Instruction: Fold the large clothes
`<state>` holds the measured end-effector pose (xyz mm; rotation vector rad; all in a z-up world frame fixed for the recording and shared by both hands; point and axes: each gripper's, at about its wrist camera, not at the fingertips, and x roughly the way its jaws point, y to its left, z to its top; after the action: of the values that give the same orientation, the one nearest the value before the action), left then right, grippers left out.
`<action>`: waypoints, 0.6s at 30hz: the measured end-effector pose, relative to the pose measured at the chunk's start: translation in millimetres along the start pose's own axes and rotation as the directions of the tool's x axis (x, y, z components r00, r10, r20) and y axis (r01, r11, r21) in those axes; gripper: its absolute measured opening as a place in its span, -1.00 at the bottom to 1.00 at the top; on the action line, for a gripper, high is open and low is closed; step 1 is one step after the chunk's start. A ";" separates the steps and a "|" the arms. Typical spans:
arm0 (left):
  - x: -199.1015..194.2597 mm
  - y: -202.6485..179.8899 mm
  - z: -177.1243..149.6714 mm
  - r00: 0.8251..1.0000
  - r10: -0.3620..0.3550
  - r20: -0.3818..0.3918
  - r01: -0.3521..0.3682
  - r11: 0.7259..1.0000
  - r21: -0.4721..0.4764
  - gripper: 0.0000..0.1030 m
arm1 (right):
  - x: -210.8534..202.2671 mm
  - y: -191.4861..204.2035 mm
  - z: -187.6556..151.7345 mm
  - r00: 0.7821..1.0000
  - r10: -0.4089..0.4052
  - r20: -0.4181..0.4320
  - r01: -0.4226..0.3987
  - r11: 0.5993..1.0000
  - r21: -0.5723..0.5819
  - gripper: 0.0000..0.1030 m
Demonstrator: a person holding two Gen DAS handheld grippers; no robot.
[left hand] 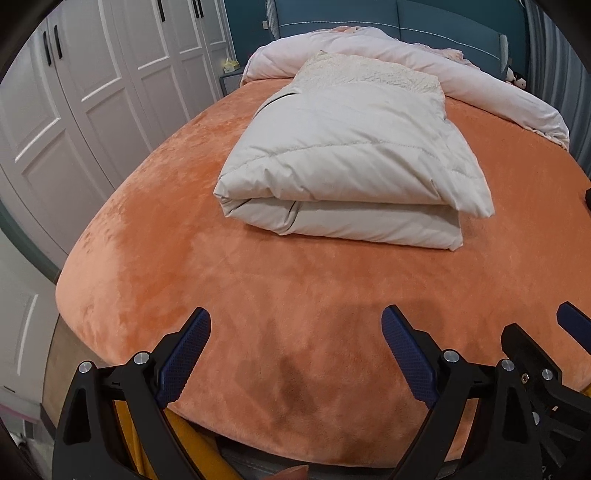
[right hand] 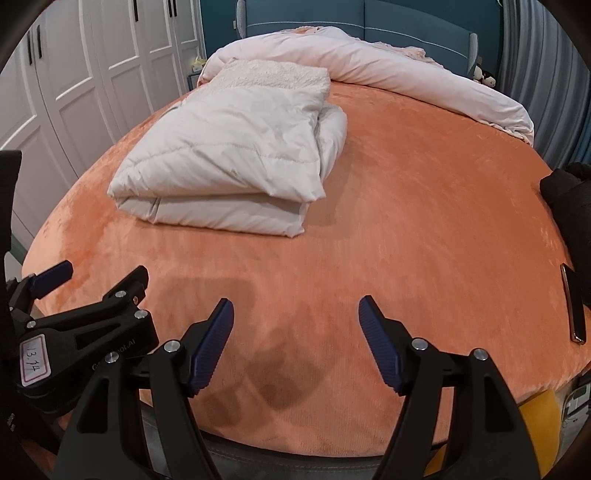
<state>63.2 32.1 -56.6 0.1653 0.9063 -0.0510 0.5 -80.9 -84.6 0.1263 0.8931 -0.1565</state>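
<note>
Folded jacket [left hand: 343, 162] lies on the bed [left hand: 184, 258].
I see its long axis toward the headboard [left hand: 406, 18], folded edge facing me; left gripper [left hand: 295, 354] and right gripper [right hand: 295, 343] are both spread, empty.

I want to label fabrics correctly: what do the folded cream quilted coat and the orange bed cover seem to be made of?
The folded cream quilted coat: probably a smooth, padded woven shell, stitched in lines, with fleecy lining at its far end. The orange bed cover: apparently plush velvet-like fabric, its nap showing mottled patches.
</note>
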 end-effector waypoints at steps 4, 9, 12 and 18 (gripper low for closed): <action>0.6 1.6 -3.6 1.000 0.003 0.005 -0.003 1.000 -0.003 0.76 | 1.7 2.1 -4.3 1.000 -0.010 0.000 0.010 1.000 0.007 0.32; -0.8 2.2 -5.0 1.000 0.016 0.019 -0.016 1.000 -0.006 0.75 | 0.7 2.6 -5.4 1.000 -0.017 0.005 0.017 1.000 0.012 0.32; -0.8 1.7 -5.6 1.000 0.019 0.021 -0.019 1.000 -0.004 0.73 | -0.2 3.6 -6.1 1.000 -0.022 0.009 0.022 1.000 0.014 0.32; -2.3 0.9 -6.5 0.999 0.026 0.027 -0.026 1.000 -0.006 0.72 | -1.3 3.0 -6.9 1.000 -0.025 0.012 0.025 0.999 0.020 0.32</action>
<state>56.9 34.0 -58.6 0.1711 0.8770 -0.0268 -4.9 -76.7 -87.7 0.1327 0.8812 -0.1894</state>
